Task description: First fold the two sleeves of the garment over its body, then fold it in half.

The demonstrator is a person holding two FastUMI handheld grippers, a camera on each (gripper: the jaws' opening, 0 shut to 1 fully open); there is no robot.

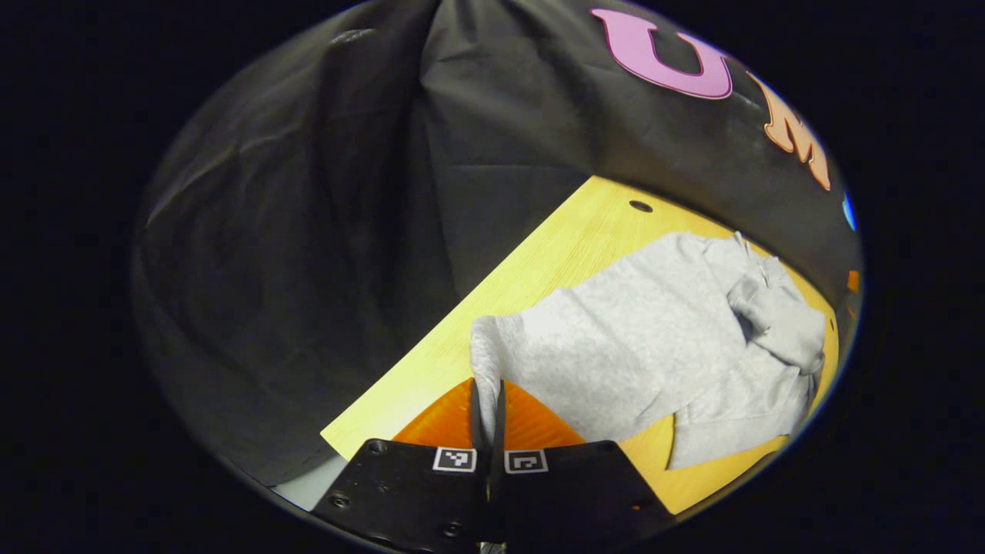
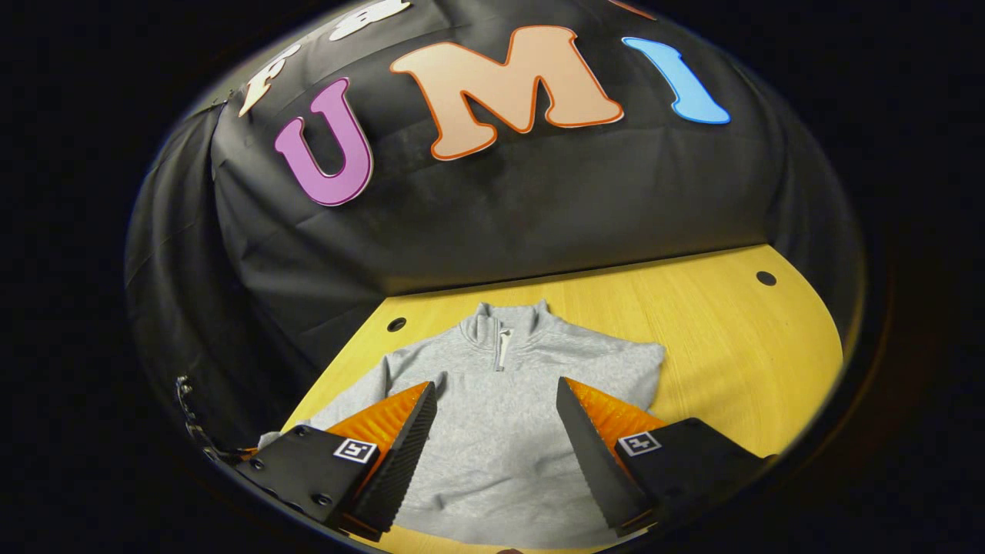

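Pinching the sleeve cuff [image 1: 485,362] between its closed fingers, the left gripper [image 1: 488,419] lifts it to carry over the grey garment [image 2: 500,415] lying flat on the surface [image 2: 739,346]; the right gripper [image 2: 496,438] hovers released above the body, ready.

The left gripper [image 1: 488,400] is closed on the cuff [image 1: 485,362] of a grey sweatshirt [image 1: 646,346], with both fingers pressed against the fabric. The sweatshirt is spread on the yellow worktop [image 1: 569,246]. One sleeve [image 1: 777,315] is folded over the body. A round hole [image 1: 640,206] is seen near the worktop's far edge.
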